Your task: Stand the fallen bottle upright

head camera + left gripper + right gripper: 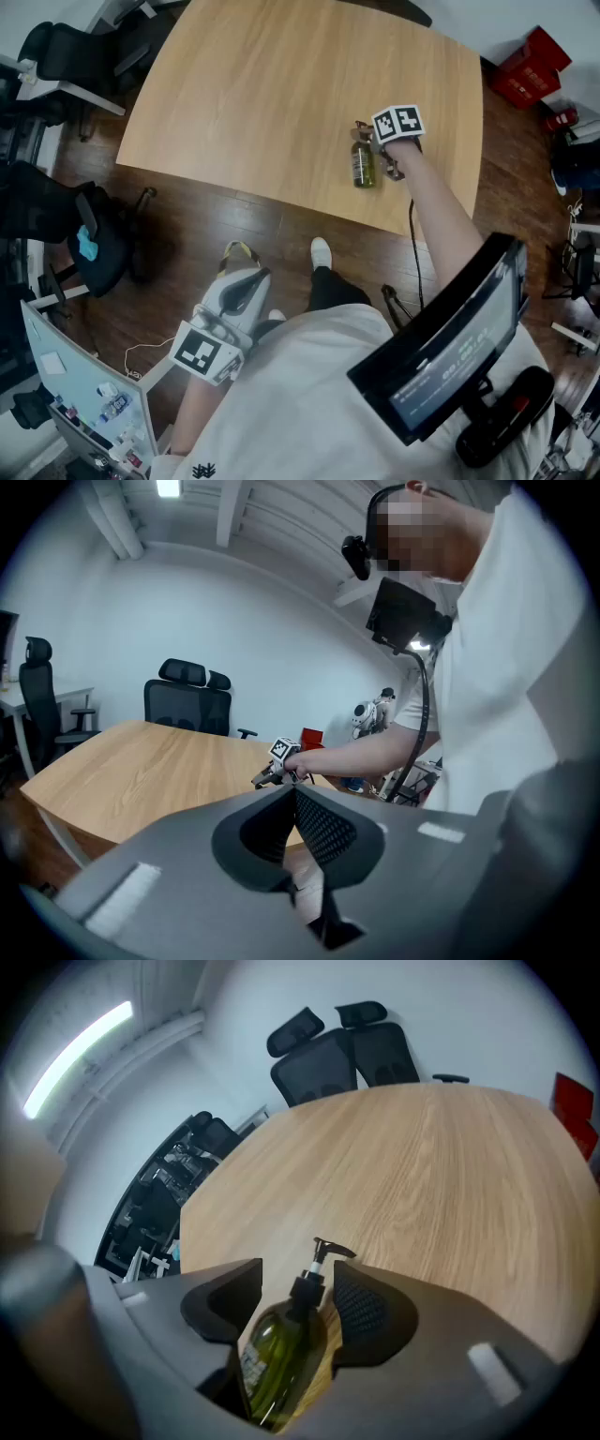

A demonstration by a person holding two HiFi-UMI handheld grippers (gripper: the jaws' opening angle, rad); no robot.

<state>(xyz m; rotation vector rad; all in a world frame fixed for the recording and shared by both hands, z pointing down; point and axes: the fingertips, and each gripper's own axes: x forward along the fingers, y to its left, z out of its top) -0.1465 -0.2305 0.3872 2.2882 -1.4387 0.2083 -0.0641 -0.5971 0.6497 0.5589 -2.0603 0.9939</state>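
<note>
A dark green pump bottle (362,164) is near the front edge of the wooden table (281,94). In the right gripper view the bottle (281,1349) fills the gap between the two jaws, and its black pump points away toward the far side of the table (450,1176). My right gripper (300,1288) is shut on its body and angled steeply down. Whether the bottle leans or stands is hard to tell; its base is hidden. The head view shows the right gripper (386,161) just right of the bottle. My left gripper (242,286) hangs low off the table, shut and empty (292,792).
Black office chairs (328,1049) stand beyond the far side of the table. A red box (530,66) sits on the floor at the right. Another black chair (94,244) stands on the wood floor to the left, beside a cluttered desk (84,403).
</note>
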